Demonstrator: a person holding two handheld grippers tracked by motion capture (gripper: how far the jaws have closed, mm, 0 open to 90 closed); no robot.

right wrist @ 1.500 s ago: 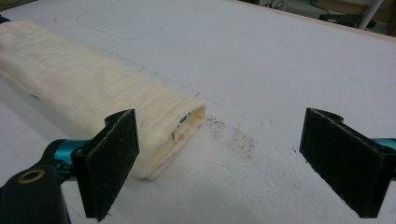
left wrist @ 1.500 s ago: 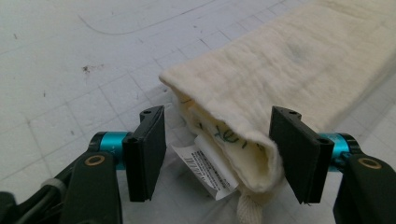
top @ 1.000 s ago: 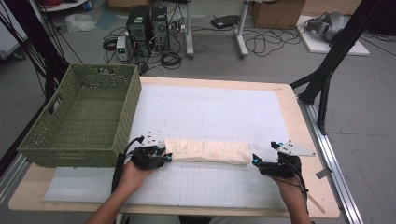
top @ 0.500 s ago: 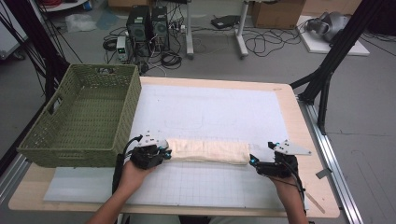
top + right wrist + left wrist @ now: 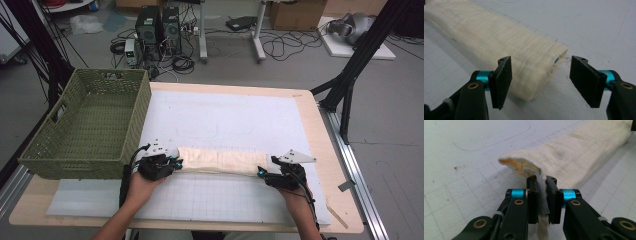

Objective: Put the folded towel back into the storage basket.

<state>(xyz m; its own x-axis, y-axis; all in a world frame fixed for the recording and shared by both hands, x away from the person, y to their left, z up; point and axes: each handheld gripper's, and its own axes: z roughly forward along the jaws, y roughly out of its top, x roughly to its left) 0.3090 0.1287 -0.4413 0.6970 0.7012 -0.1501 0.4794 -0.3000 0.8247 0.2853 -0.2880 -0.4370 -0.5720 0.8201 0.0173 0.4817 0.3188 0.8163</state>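
A cream towel (image 5: 220, 161), folded into a long strip, lies across the white mat near the table's front. My left gripper (image 5: 175, 162) is shut on the strip's left end; in the left gripper view the cloth (image 5: 564, 155) is pinched between the jaws of that gripper (image 5: 541, 195) and stretches away. My right gripper (image 5: 261, 172) is at the strip's right end. In the right gripper view this gripper (image 5: 541, 75) stands open, its jaws astride the corner of the towel (image 5: 499, 42) without pressing it.
A green woven basket (image 5: 90, 125) stands at the table's left, close to my left hand. The white gridded mat (image 5: 225, 120) covers most of the wooden table (image 5: 320, 130). Computers, cables and stands sit on the floor beyond.
My right gripper has slid a little to the left, closer to the towel's right end. The left gripper and the towel have barely shifted.
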